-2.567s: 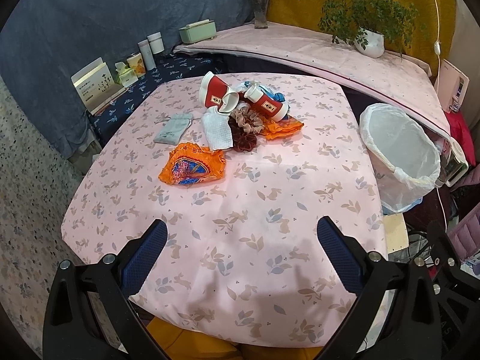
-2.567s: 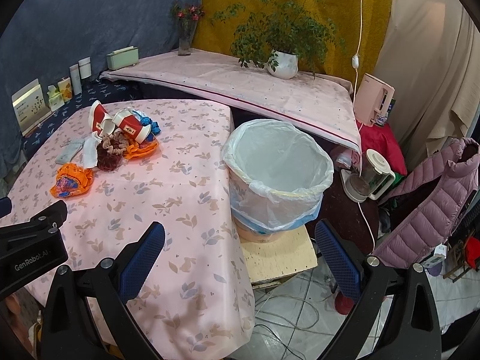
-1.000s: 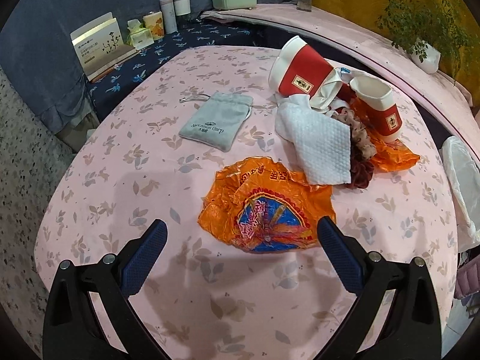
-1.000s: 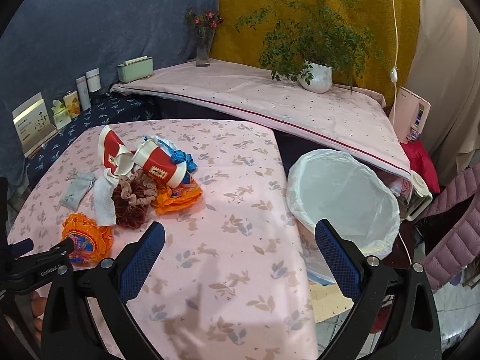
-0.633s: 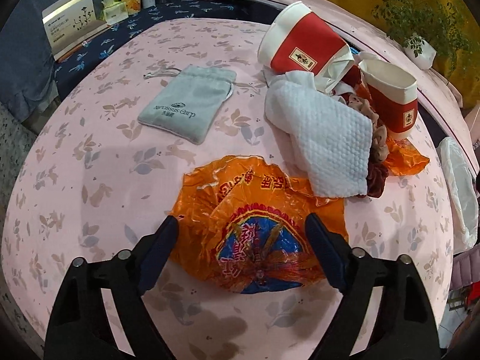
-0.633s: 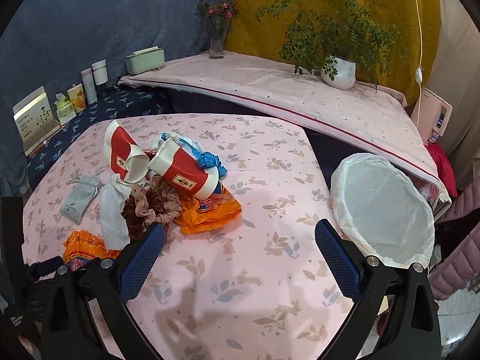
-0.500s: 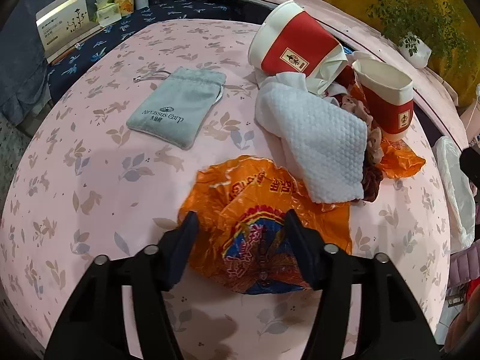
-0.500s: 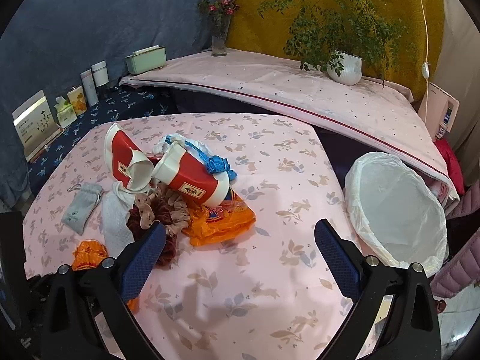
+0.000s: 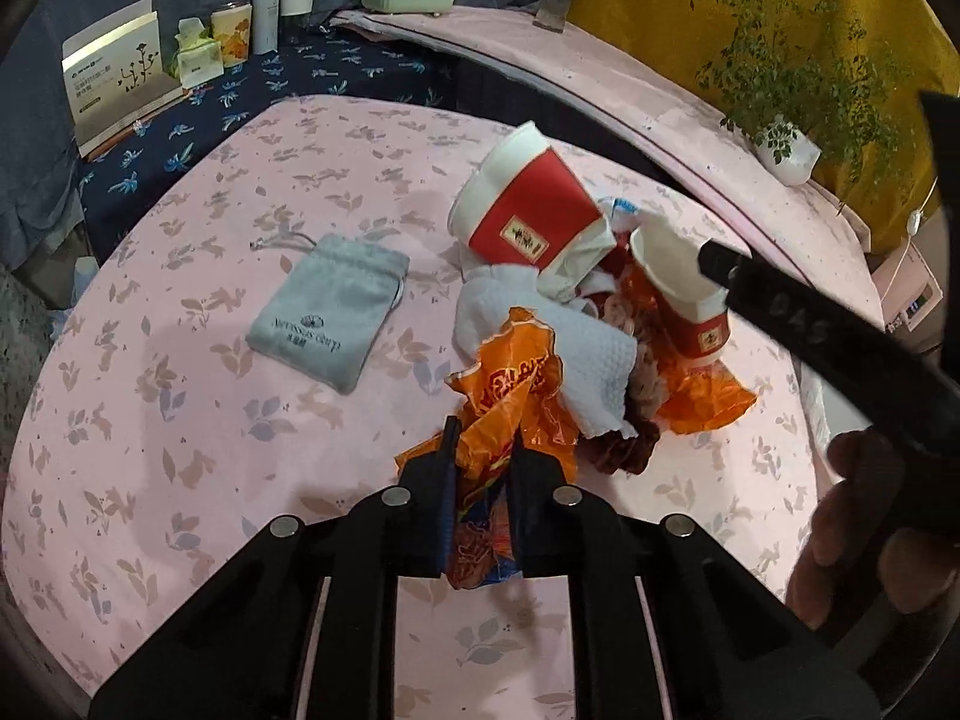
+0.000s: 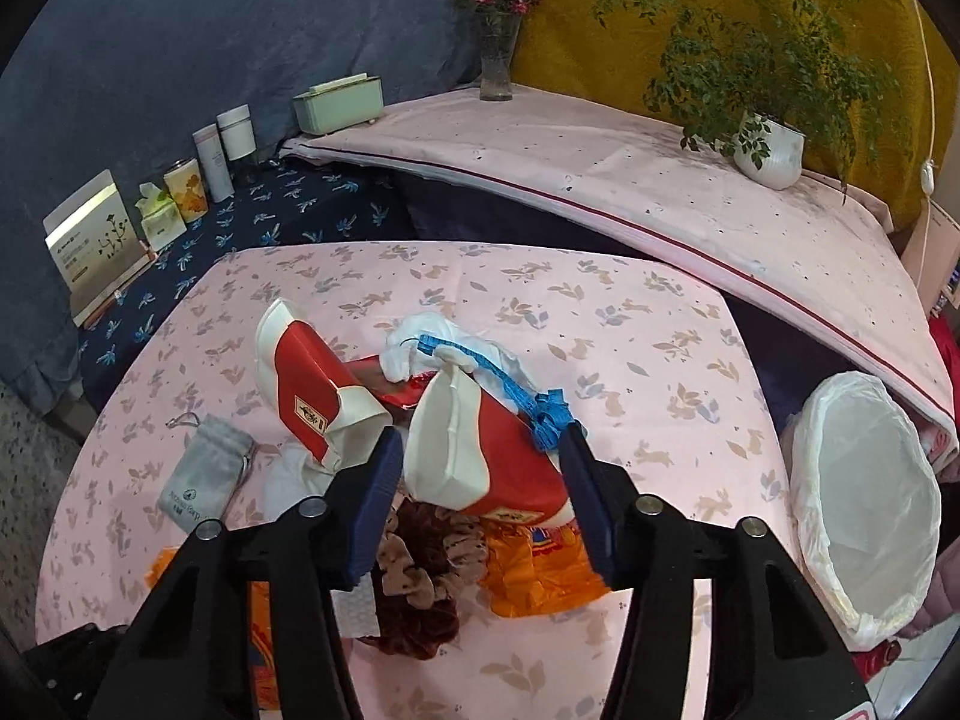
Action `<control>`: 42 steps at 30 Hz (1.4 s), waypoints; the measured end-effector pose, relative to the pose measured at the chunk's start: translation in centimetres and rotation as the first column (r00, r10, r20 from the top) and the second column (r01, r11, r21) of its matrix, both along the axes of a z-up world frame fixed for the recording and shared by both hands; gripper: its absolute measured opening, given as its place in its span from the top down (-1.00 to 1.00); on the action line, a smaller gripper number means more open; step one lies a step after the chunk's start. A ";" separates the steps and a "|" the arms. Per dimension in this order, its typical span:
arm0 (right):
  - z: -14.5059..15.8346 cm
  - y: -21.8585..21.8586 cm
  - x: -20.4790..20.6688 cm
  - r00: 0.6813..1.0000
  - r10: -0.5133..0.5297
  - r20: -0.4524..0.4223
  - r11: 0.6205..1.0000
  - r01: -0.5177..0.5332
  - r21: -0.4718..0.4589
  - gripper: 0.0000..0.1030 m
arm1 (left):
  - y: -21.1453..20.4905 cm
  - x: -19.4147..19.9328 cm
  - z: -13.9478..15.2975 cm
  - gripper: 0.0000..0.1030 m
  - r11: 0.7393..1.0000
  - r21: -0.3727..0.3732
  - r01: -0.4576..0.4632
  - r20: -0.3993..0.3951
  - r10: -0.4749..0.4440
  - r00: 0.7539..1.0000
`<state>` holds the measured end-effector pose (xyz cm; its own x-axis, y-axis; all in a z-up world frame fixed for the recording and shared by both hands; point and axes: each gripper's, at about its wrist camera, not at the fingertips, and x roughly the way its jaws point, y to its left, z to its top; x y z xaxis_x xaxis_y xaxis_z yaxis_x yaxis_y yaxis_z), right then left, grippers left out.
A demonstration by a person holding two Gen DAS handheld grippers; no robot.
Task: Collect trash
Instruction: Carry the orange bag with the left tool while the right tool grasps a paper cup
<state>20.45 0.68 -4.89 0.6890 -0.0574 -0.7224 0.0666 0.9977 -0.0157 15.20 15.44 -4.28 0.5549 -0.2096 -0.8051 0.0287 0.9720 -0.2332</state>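
Observation:
My left gripper (image 9: 480, 450) is shut on a crumpled orange snack wrapper (image 9: 510, 396) at the near edge of the trash pile. My right gripper (image 10: 480, 450) has its jaws on either side of a red and white paper cup (image 10: 486, 456) lying on its side; the blue pads (image 10: 378, 480) look to touch the cup. A second red cup (image 10: 306, 390) lies to its left. A white tissue (image 9: 576, 348), a brown scrunchie (image 10: 420, 576), another orange wrapper (image 10: 534, 570) and a blue ribbon (image 10: 540, 408) are in the pile.
A white-lined trash bin (image 10: 864, 504) stands off the table's right edge. A grey drawstring pouch (image 9: 330, 312) lies left of the pile. Boxes and bottles (image 10: 180, 192) line the dark shelf at the back left. A potted plant (image 10: 768, 144) and vase (image 10: 498, 54) stand on the far ledge.
My left gripper closed on the orange wrapper and bunched it up. My right gripper moved in over the pile and narrowed around the nearer red cup.

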 end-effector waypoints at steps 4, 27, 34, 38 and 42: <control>-1.7 0.2 1.9 0.998 0.007 -0.069 1.000 -0.008 -0.017 0.58 | 0.4 0.9 2.1 0.75 1.000 -0.009 -0.018 0.044 0.018 0.999; 3.4 -9.8 -7.3 0.994 -0.106 0.042 0.986 0.099 0.131 0.94 | -8.4 -0.1 9.1 0.76 0.995 -0.013 0.098 0.166 -0.094 0.982; 4.9 -14.7 -9.6 0.980 -0.182 0.078 0.974 0.169 0.149 0.94 | -14.3 -0.7 10.5 0.76 0.984 0.016 0.176 0.190 -0.175 0.966; 5.0 -17.8 -10.8 0.969 -0.231 0.084 0.964 0.216 0.158 0.94 | -18.3 -0.9 10.5 0.76 0.971 0.029 0.239 0.187 -0.240 0.953; 4.6 -21.1 -11.9 0.955 -0.285 0.077 0.948 0.269 0.171 0.94 | -22.4 -1.2 10.4 0.75 0.950 0.036 0.311 0.189 -0.312 0.931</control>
<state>8.56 -20.39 -0.30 0.7311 -0.1475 -0.6661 0.3338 0.9288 0.1608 14.05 -7.00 6.07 0.6051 -0.3925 -0.6927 0.3735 0.9083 -0.1884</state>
